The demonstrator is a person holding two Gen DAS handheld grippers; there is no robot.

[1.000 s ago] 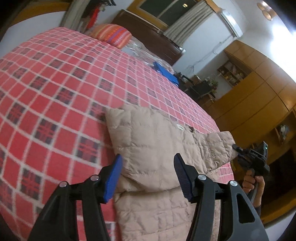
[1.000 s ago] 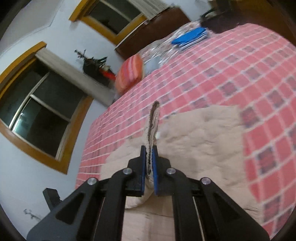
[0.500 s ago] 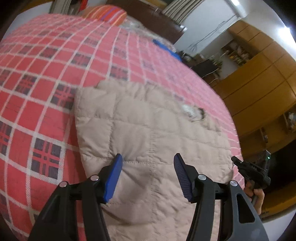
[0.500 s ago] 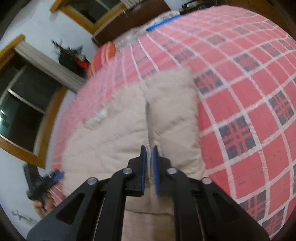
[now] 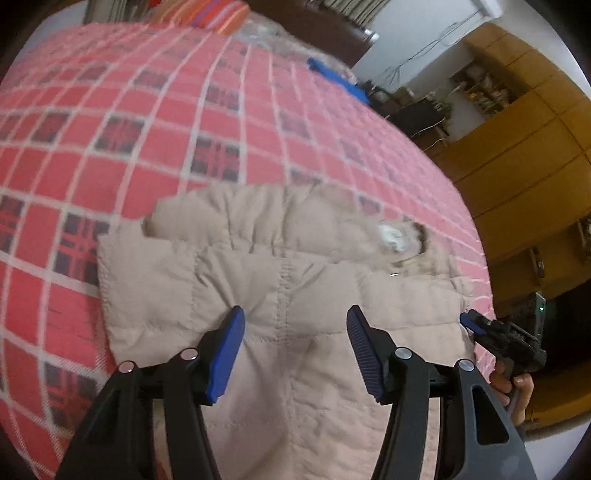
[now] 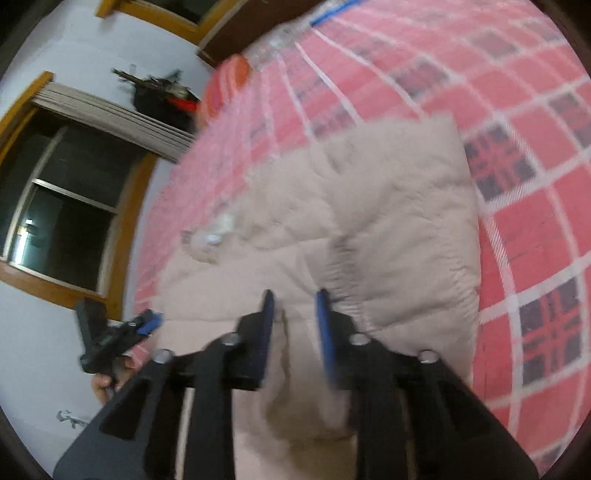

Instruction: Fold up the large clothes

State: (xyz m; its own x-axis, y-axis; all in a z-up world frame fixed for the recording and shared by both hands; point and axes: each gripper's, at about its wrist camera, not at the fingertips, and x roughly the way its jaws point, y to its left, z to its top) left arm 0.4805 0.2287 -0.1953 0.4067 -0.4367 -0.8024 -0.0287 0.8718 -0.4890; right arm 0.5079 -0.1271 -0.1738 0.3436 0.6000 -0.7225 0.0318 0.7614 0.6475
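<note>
Puffy beige jacket lies flat on the bed, on top of a red checked bedspread with white lines and dark squares. It sits near the close edge of the bed, and part of it is folded over itself, so one soft layer rests on another with a wrinkled fold line running across. A small white tag shows near the collar end, though it looks blurry. The left gripper hangs just above the jacket with its two blue pads spread wide apart, and nothing is between them. The stitched seam of the jacket runs right under the gap. The right gripper is over the jacket too, close to the fold. Its blue fingers stand a little apart and hold no cloth, but the picture there is smeared, so I cannot tell if the tips touch the fabric. From the left camera you can see the right gripper off past the jacket's edge, with a person's hand wrapped around its handle. From the right camera the left gripper shows at the side, also held in a hand. At the far end of the bed sits a striped orange pillow and something blue and folded. Yellow-brown wooden cupboards fill one wall, and a dark window with a wooden frame is on another.
</note>
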